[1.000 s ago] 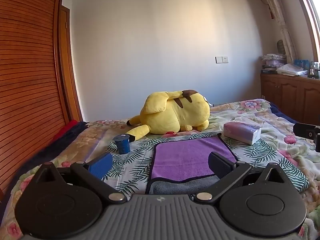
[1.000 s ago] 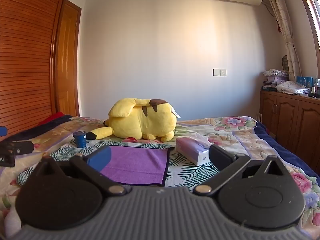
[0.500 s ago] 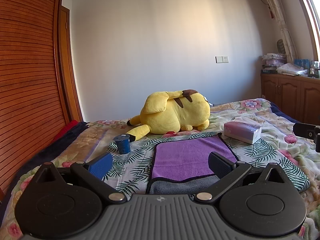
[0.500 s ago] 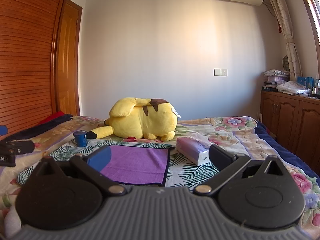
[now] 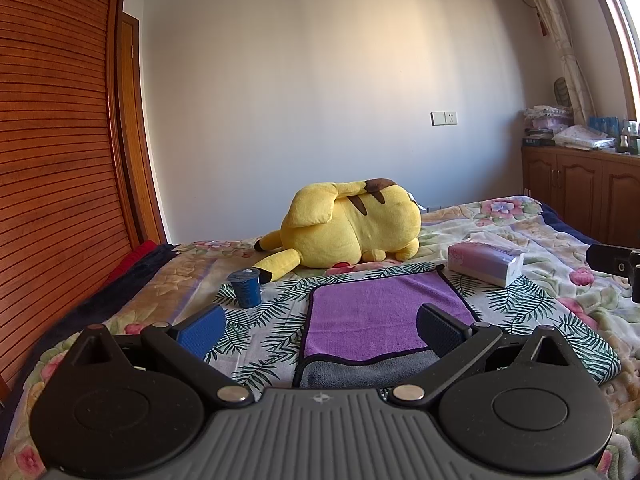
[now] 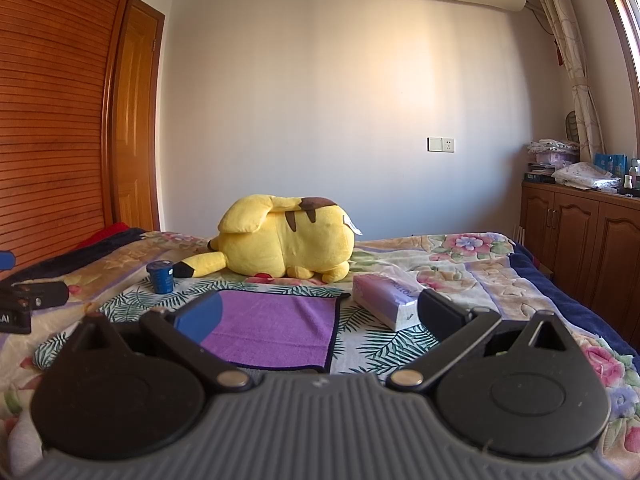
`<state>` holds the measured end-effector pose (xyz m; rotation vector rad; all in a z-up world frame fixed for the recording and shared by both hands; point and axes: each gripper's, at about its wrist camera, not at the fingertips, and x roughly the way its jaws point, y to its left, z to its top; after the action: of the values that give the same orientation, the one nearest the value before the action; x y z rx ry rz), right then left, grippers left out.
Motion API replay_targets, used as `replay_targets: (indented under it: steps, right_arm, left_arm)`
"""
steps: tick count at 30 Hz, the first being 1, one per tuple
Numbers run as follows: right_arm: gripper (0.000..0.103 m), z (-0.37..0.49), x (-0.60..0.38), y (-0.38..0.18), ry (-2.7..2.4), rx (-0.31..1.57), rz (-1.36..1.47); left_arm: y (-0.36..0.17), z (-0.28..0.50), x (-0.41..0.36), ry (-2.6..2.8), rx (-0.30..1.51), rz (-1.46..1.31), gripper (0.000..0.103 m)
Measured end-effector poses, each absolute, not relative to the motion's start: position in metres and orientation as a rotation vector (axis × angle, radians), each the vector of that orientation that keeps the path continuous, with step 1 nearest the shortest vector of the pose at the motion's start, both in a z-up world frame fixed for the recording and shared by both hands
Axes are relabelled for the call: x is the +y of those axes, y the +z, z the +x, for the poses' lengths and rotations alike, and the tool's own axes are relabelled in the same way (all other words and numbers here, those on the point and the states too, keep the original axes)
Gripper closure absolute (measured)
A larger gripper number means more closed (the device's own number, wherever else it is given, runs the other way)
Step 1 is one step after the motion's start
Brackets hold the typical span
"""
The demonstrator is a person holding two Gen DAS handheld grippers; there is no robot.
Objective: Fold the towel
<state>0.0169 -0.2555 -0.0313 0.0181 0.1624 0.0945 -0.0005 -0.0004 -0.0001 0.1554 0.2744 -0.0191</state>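
A purple towel (image 5: 380,312) with a dark border lies flat on the bed; its near edge is turned over and shows a grey underside (image 5: 360,374). It also shows in the right wrist view (image 6: 276,328). My left gripper (image 5: 316,330) is open and empty, held just in front of the towel's near edge. My right gripper (image 6: 318,312) is open and empty, over the towel's right side. Each gripper's body shows at the edge of the other's view.
A yellow plush toy (image 5: 348,226) lies behind the towel. A small blue cup (image 5: 245,288) stands to its left and a tissue pack (image 5: 484,258) to its right. A floral bedspread (image 5: 560,280) covers the bed. A wooden wardrobe (image 5: 48,160) is left, cabinets (image 5: 580,196) right.
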Motion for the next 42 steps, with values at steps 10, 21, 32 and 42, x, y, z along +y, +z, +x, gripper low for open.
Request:
replay_targets:
  steps: [10,21,32,42]
  right_arm:
    - [0.0,0.017,-0.255,-0.032,0.094,0.163,0.017]
    - [0.0,0.017,-0.255,-0.032,0.094,0.163,0.016]
    - [0.0,0.016,-0.255,-0.031,0.094,0.163,0.017]
    - [0.0,0.017,-0.255,-0.033,0.093,0.179,0.017]
  left_arm:
    - [0.0,-0.001,0.0,-0.019,0.274,0.156,0.0]
    - [0.0,0.0,-0.001,-0.018,0.275,0.157,0.0]
    - [0.0,0.0,0.0,-0.019,0.276,0.158,0.0]
    - [-0.011,0.003,0.006,-0.025,0.308,0.162,0.0]
